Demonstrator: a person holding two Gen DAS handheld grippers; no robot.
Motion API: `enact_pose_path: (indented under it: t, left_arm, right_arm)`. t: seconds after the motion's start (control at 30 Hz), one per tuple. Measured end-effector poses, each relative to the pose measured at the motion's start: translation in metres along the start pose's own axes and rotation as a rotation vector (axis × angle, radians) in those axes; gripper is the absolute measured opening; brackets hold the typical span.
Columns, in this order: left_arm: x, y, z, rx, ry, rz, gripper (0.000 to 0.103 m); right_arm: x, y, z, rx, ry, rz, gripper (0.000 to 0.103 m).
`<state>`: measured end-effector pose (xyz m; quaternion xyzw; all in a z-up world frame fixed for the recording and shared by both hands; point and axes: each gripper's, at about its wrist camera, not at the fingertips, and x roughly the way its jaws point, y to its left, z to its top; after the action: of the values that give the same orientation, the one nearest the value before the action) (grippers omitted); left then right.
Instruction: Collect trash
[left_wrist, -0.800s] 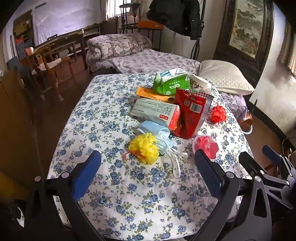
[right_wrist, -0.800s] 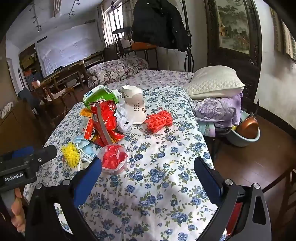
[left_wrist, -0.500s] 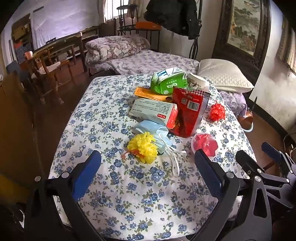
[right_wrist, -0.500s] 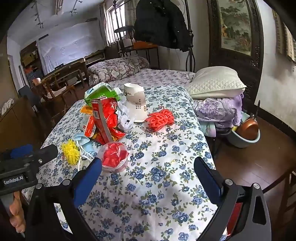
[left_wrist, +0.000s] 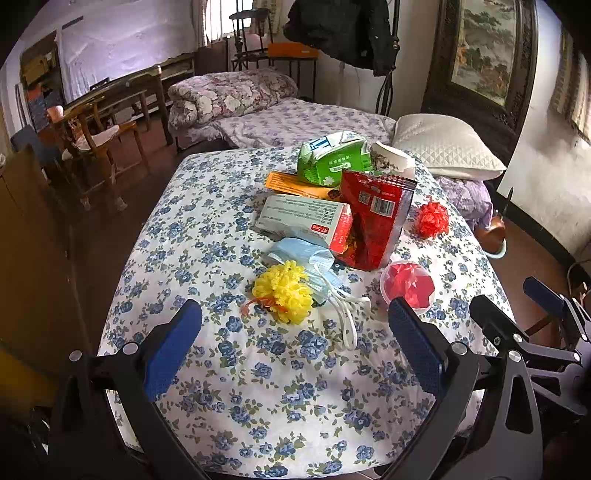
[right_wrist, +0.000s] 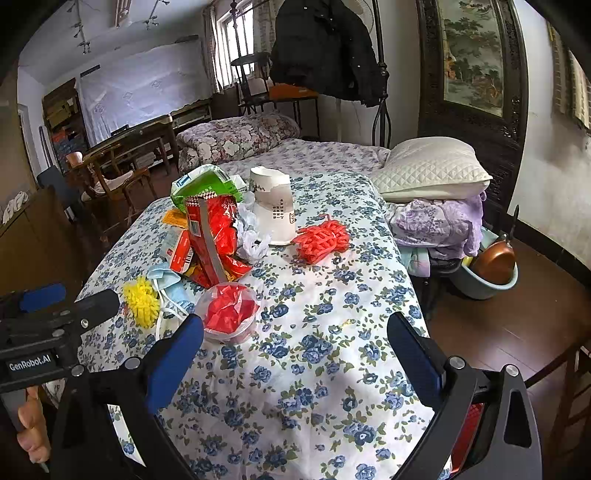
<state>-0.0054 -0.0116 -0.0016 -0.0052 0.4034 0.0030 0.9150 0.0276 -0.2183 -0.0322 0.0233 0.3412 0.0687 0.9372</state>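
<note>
Trash lies piled on a flowered tablecloth: a yellow pom-pom, a blue face mask, a white and red box, a red snack bag, a green pack, a paper cup, a red net ball and a clear cup of red wrap. My left gripper is open and empty, just short of the pom-pom. My right gripper is open and empty, near the clear cup.
A bed with a floral quilt and a white pillow lies behind the table. Wooden chairs stand at the left. A basin with a copper pan sits on the floor at the right.
Both grippers have drifted slightly; the trash sits a little higher and farther in both views. Nothing was taken hold of.
</note>
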Motion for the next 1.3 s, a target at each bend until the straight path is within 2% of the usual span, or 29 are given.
enact_pose_path:
  t: [1.3]
  left_arm:
    - [-0.0016,0.0035,0.0021,-0.007,-0.021,0.020,0.096]
  right_arm:
    - [0.0036,-0.0014,-0.0035,-0.029,-0.005,-0.023,0.097]
